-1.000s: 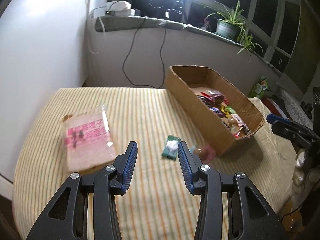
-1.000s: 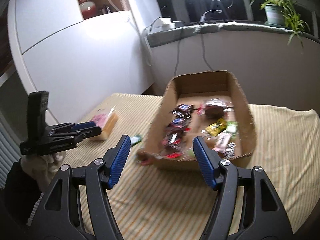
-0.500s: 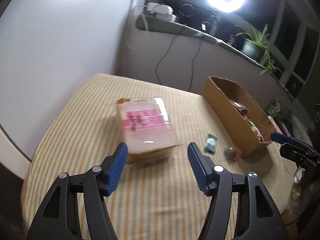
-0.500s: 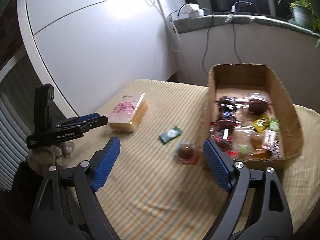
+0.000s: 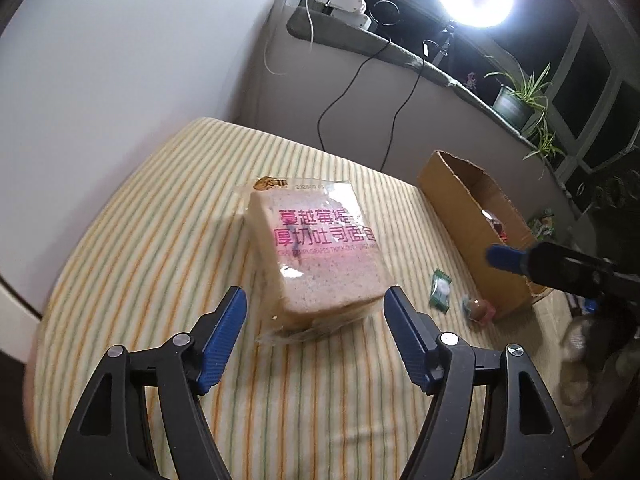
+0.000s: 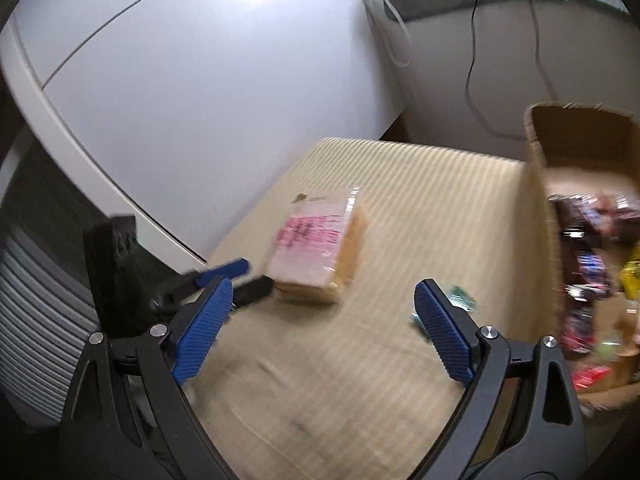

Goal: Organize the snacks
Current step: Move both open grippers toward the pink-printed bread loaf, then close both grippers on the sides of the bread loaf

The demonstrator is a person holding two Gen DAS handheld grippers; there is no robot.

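Both tongs (image 5: 316, 334) (image 6: 322, 330) are opening, empty, near one bread pack (image 5: 320, 256), two loose candies, one box (image 5: 472, 216).

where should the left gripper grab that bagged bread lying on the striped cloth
Grip the bagged bread across its two long side edges, near the end facing the left gripper. It lies flat with that short end pointing at the gripper, whose opening jaws look slightly wider than the loaf and hold nothing, so a straight low approach from the near side should work. Avoid the loose plastic flap.
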